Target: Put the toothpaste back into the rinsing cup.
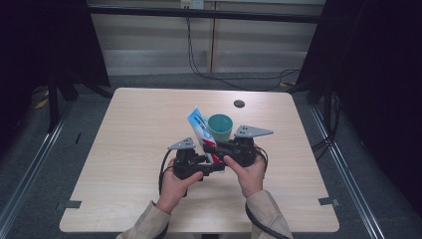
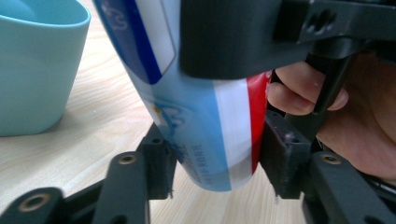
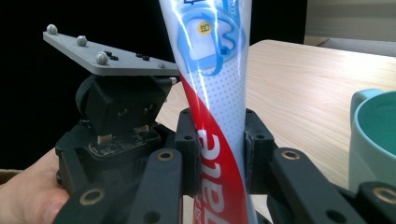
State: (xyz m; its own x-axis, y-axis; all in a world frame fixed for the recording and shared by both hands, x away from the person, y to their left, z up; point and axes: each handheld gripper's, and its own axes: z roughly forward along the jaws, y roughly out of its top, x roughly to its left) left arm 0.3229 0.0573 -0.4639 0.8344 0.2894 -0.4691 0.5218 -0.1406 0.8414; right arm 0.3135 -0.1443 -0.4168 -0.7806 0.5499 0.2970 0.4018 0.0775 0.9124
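The light wooden worktop point(image 1: 124, 164) with rounded corners has much bare surface on its left, right and far sides, and the things stand near its middle, well away from every edge. A small dark round hole point(image 1: 239, 103) sits in the far part of the worktop.

The teal plastic cup point(image 1: 220, 127) stands upright on the worktop, just behind the grippers and close beside the tube.

The blue, white and red soft toothpaste tube point(image 1: 200, 128) is held above the worktop, tilted, with its flat wide end pointing up and away from the person.

The left gripper point(image 2: 215, 161) pinches the lower part of the tube: its jaws press on both sides, at the blue edge and at the red edge. The right gripper point(image 3: 219, 149) also pinches the tube, with its jaws closed on the red and white part. The two grippers are very close to each other, almost touching, so little free room remains between them.
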